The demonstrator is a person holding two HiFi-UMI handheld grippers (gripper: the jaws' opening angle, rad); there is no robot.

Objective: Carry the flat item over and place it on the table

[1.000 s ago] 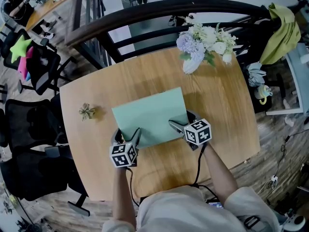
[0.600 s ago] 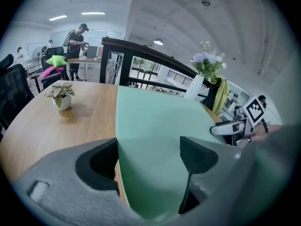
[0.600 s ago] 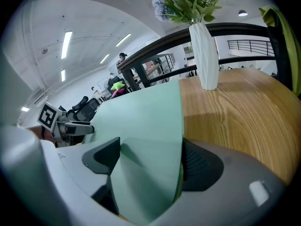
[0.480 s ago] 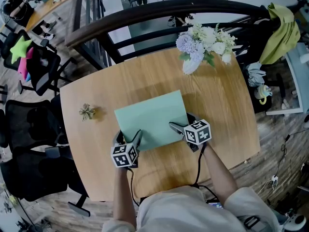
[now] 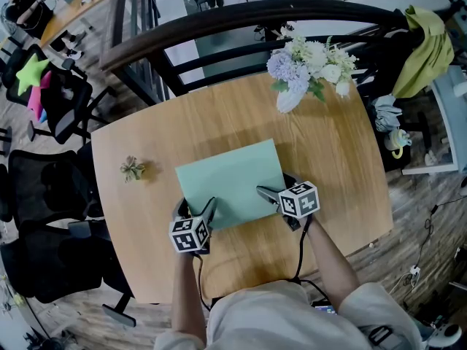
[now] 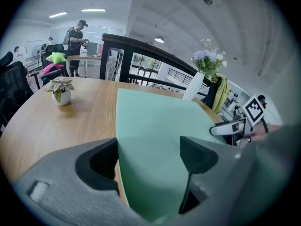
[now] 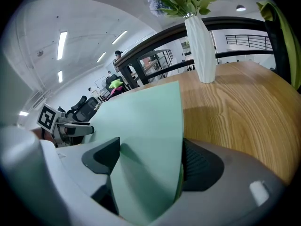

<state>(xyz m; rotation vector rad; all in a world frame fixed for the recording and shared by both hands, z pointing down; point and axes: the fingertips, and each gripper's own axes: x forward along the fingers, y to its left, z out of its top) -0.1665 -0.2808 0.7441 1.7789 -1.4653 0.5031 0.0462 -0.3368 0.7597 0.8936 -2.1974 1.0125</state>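
A pale green flat sheet [image 5: 230, 181] lies low over the round wooden table [image 5: 336, 159], near its front. My left gripper [image 5: 194, 204] straddles the sheet's near left corner, one finger beside the edge and one over the sheet. My right gripper [image 5: 276, 187] straddles the near right corner the same way. In the left gripper view the sheet [image 6: 155, 126] fills the wide gap of the left gripper [image 6: 148, 159]. In the right gripper view the sheet [image 7: 146, 126] runs up between the spread jaws of the right gripper [image 7: 150, 161], its edge against the right pad. Both stand open.
A white vase of flowers [image 5: 306, 68] stands at the table's far right. A small potted plant [image 5: 132, 168] sits at its left. A dark railing [image 5: 219, 28] runs behind the table, and black office chairs [image 5: 44, 195] stand to the left.
The sheet has slid a little toward me between the jaws. Both grippers have barely shifted.
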